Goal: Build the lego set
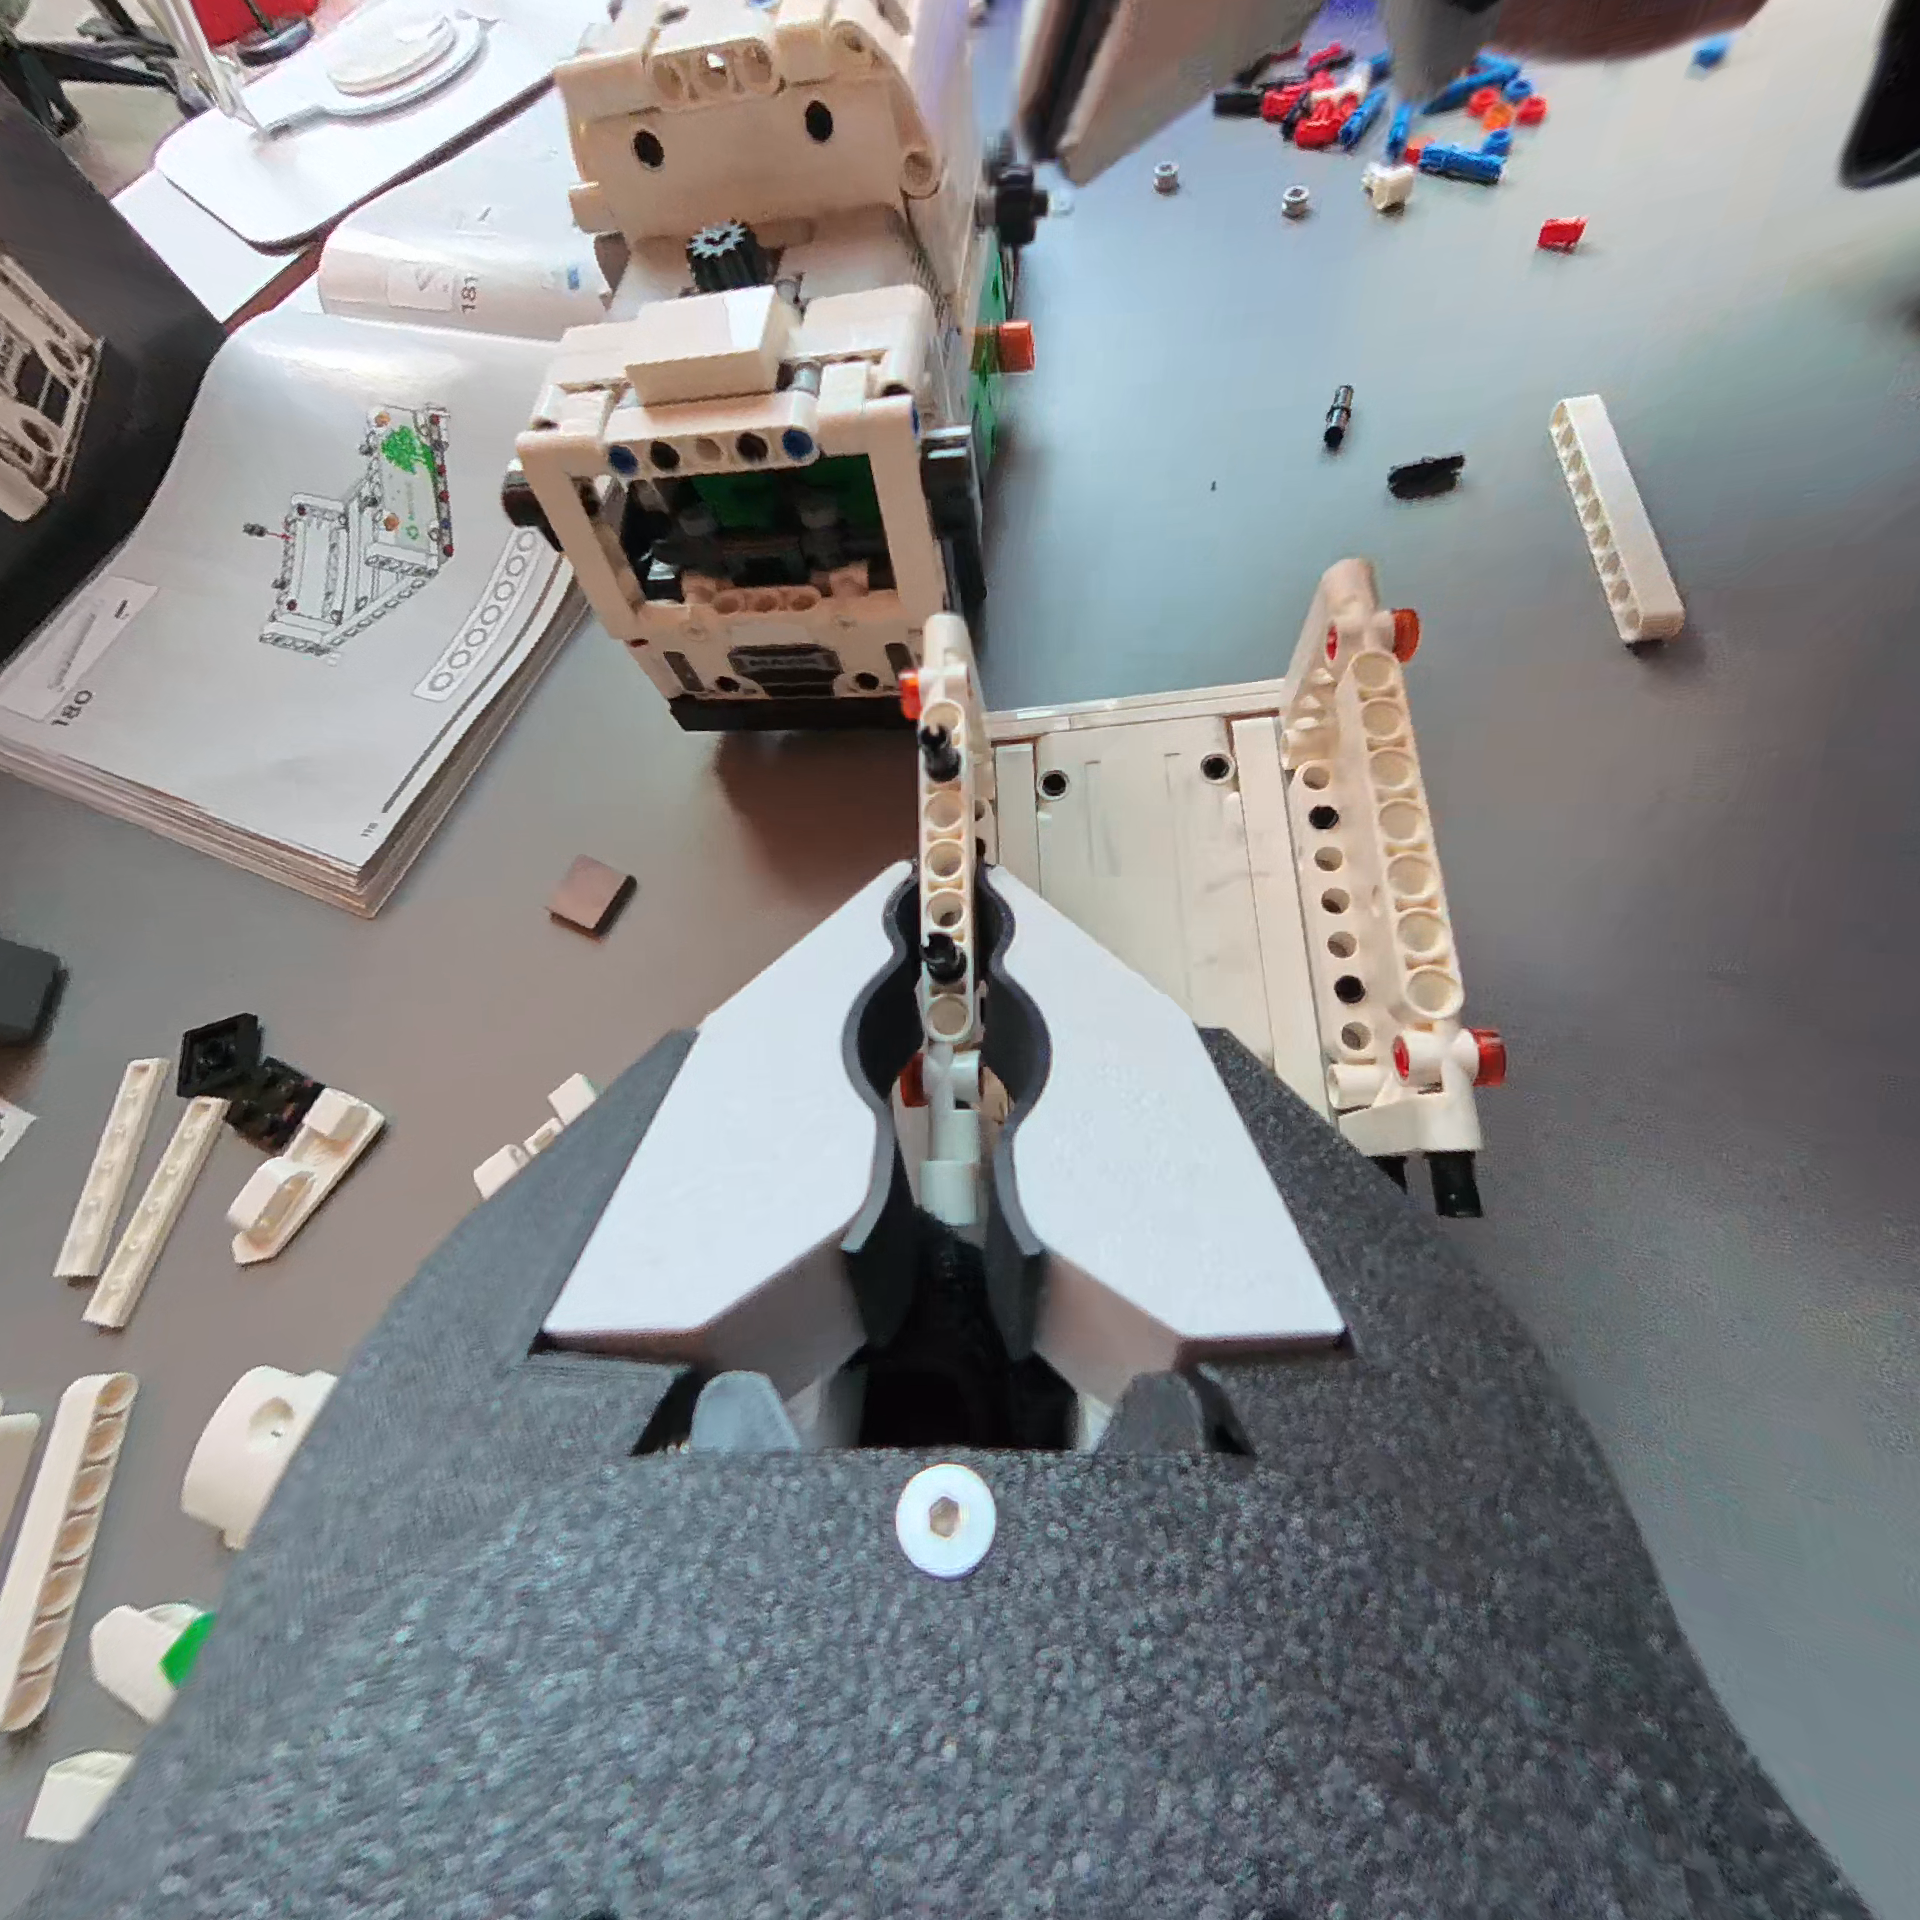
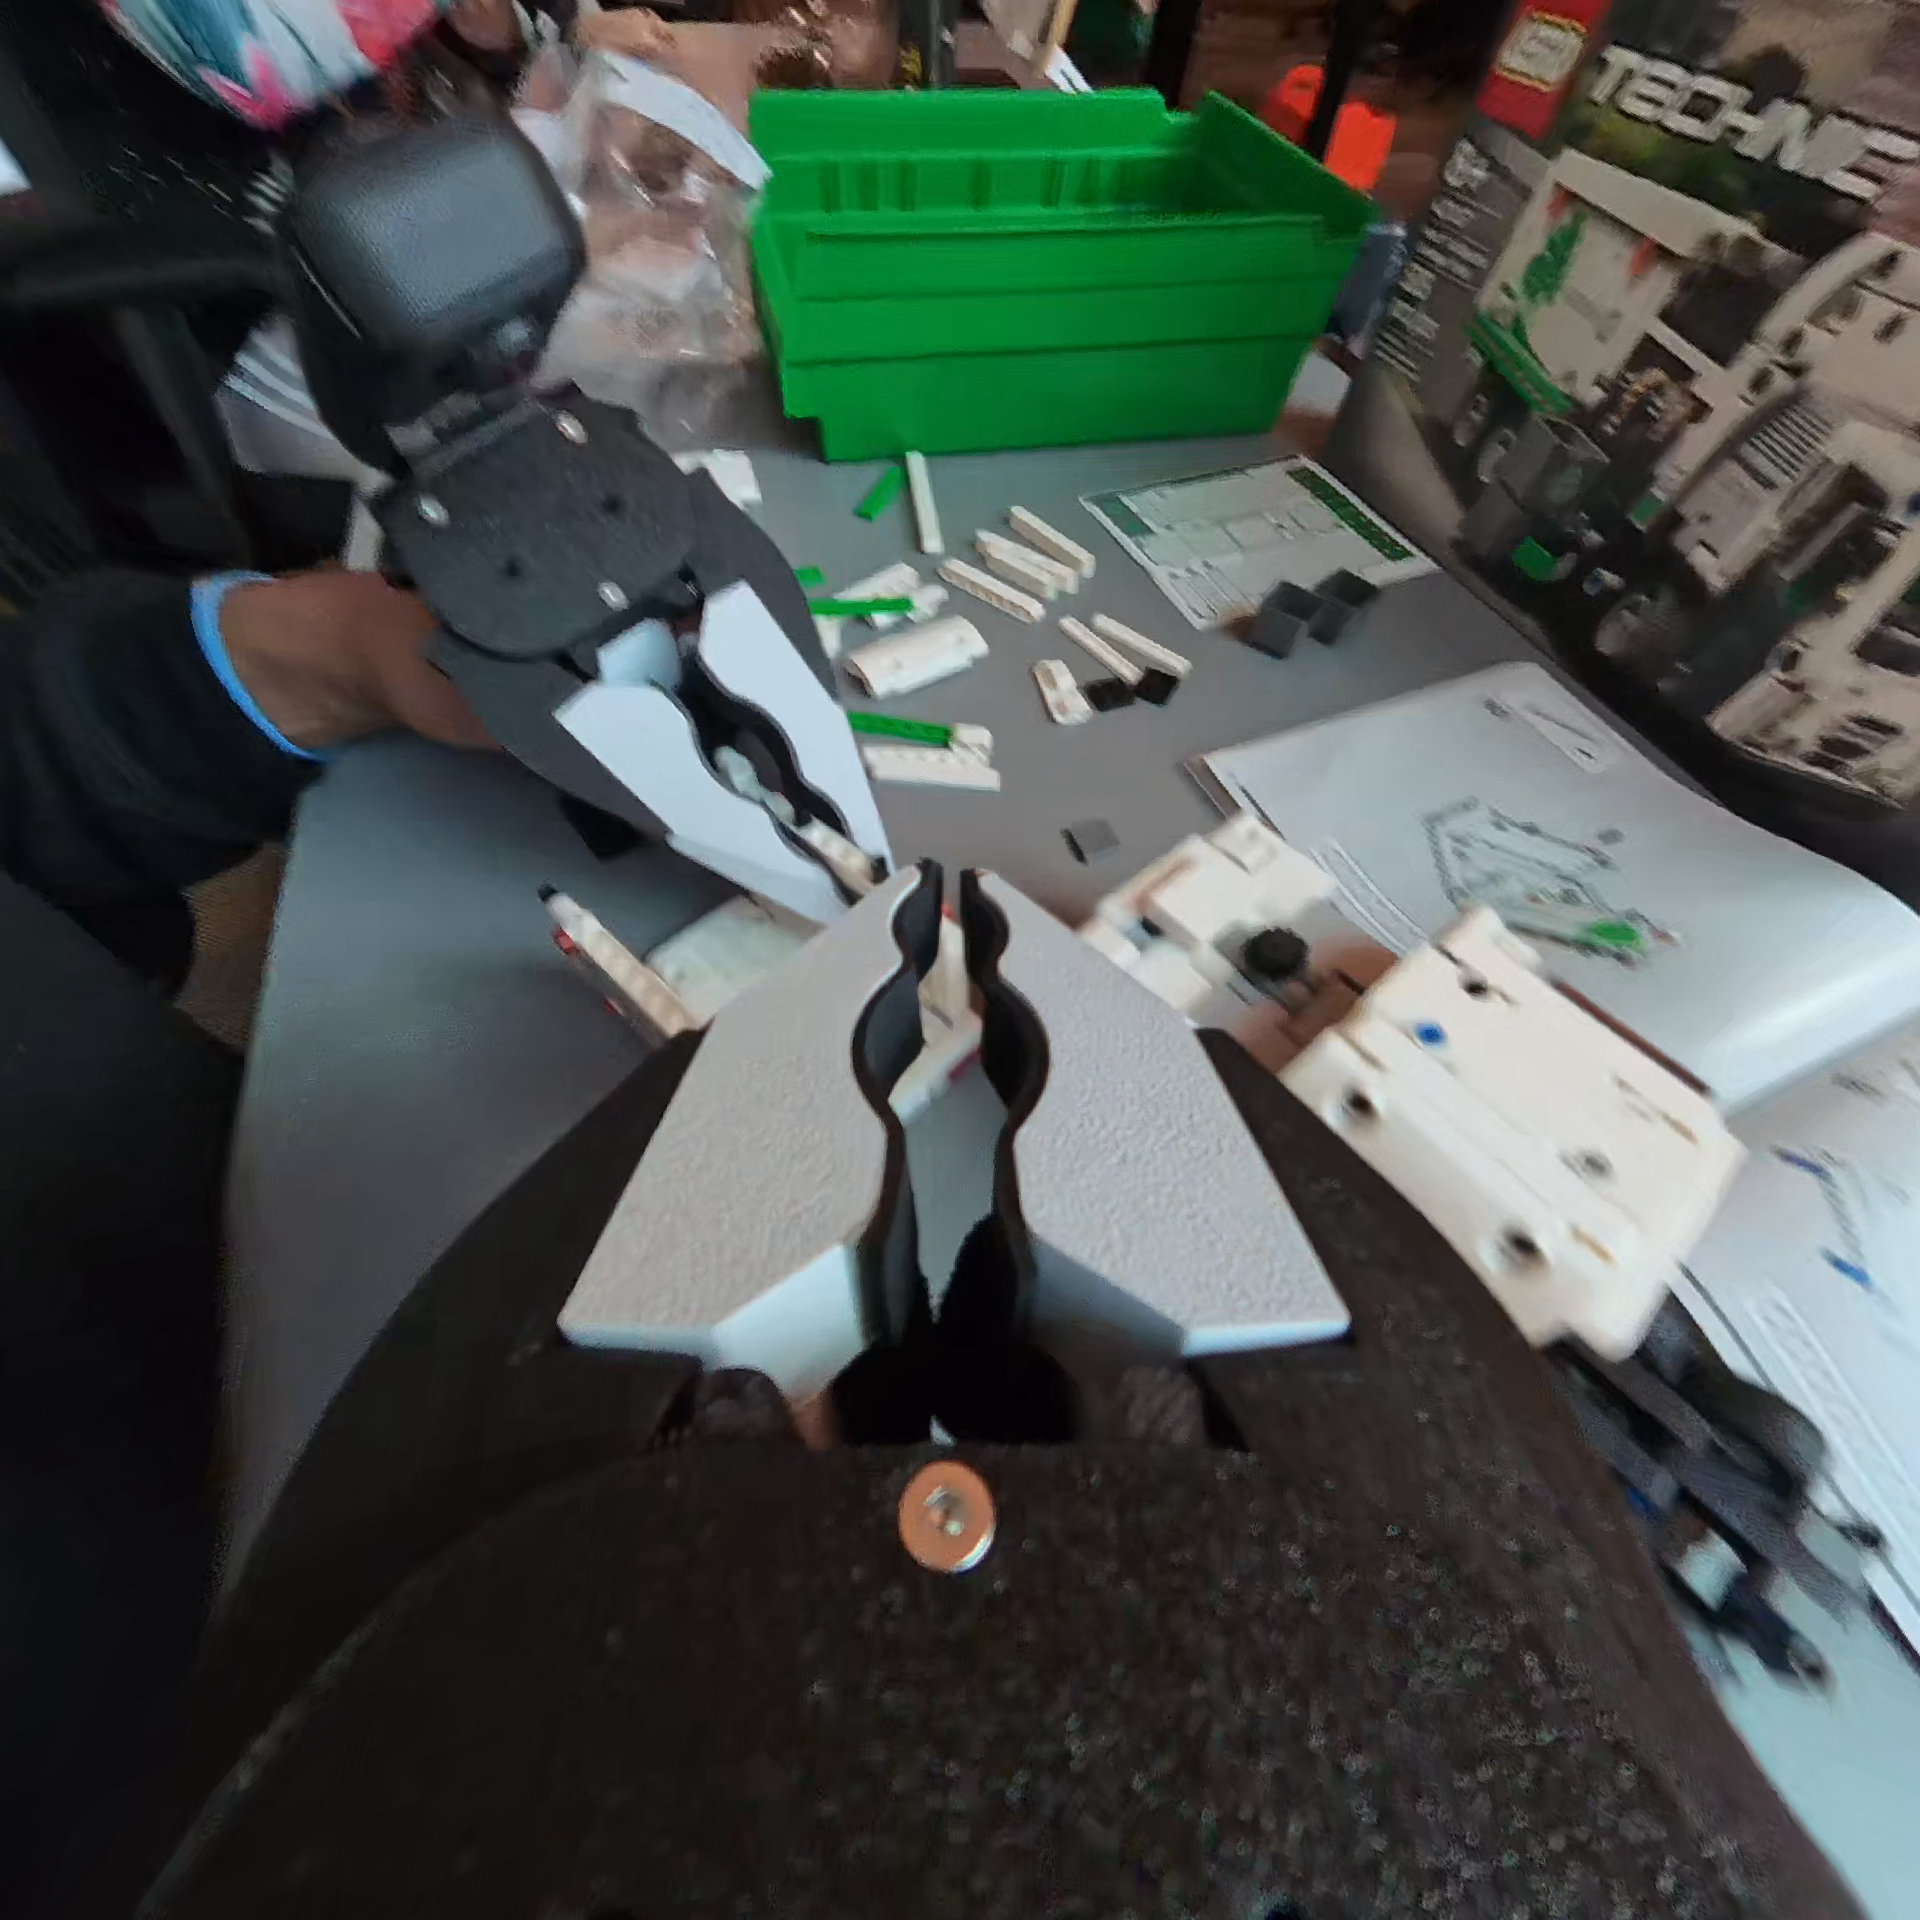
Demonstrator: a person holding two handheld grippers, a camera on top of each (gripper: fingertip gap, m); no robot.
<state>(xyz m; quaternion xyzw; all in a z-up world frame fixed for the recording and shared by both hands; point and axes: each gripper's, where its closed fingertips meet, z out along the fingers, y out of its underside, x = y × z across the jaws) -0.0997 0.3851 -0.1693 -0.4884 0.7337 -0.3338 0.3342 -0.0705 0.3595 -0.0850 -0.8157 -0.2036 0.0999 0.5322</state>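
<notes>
On the grey desk [image 1: 1558, 395], the left claw [image 1: 951, 904] squeezes a white holed beam [image 1: 948, 831] of an unfinished frame beside the half-built truck [image 1: 748, 499], while the right claw [image 2: 943, 883] is nearly shut with nothing plainly held.

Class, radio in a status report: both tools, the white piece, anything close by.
Left tool clamps white side rail of panel. Right tool nearly shut, over it. Truck model ahead.

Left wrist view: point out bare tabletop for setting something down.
Free: grey tabletop right of the white beamed panel assembly, below the long white holed beam. Crowded: loose white pieces on the left, red and blue pins far right.
</notes>
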